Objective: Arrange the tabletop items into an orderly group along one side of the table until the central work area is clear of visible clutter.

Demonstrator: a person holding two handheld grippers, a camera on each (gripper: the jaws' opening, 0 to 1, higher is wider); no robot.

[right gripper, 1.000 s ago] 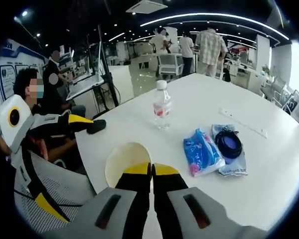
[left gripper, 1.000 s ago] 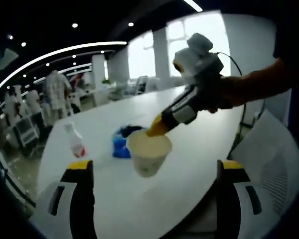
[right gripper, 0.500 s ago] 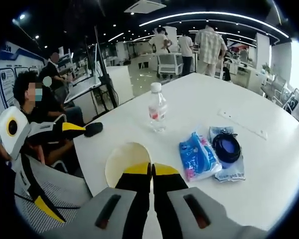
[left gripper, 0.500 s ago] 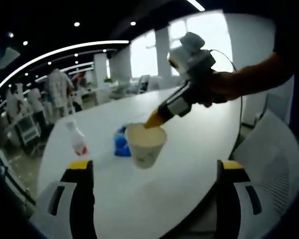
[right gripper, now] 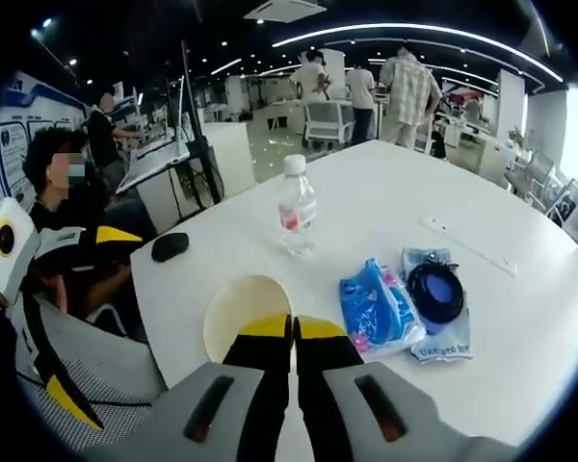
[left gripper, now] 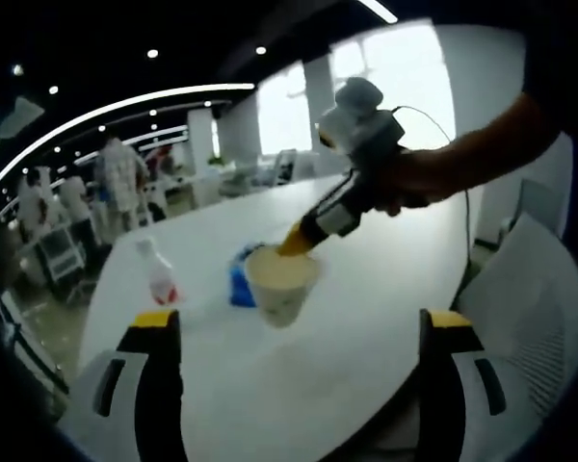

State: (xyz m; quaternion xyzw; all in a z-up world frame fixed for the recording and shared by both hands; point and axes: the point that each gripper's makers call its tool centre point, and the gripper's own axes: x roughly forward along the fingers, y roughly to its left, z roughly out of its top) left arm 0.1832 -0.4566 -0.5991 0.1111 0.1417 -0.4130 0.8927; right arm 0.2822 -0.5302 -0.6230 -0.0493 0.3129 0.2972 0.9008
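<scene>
My right gripper [right gripper: 292, 325] is shut on the rim of a cream paper cup [right gripper: 239, 313] and holds it above the white table [right gripper: 366, 192]. In the left gripper view the same cup [left gripper: 279, 285] hangs from the right gripper [left gripper: 291, 248], which reaches in from the right. My left gripper [left gripper: 301, 320] stands wide open with nothing between its jaws, short of the cup. A clear water bottle [right gripper: 297, 206] with a red label stands further up the table, bottle [left gripper: 160, 277]. A blue packet [right gripper: 374, 308] lies right of the cup, packet [left gripper: 238, 285].
A dark round thing [right gripper: 435, 287] rests on a pale packet beside the blue one. A white strip [right gripper: 467, 241] lies further back. The left gripper [right gripper: 125, 241] hovers at the table's left edge by a dark oval [right gripper: 170, 246]. Mesh chair [left gripper: 530, 318]; people sit and stand around.
The right gripper keeps the cup, now a little higher and farther in the left gripper view. The right gripper view has shifted, so table items and the left gripper sit further left.
</scene>
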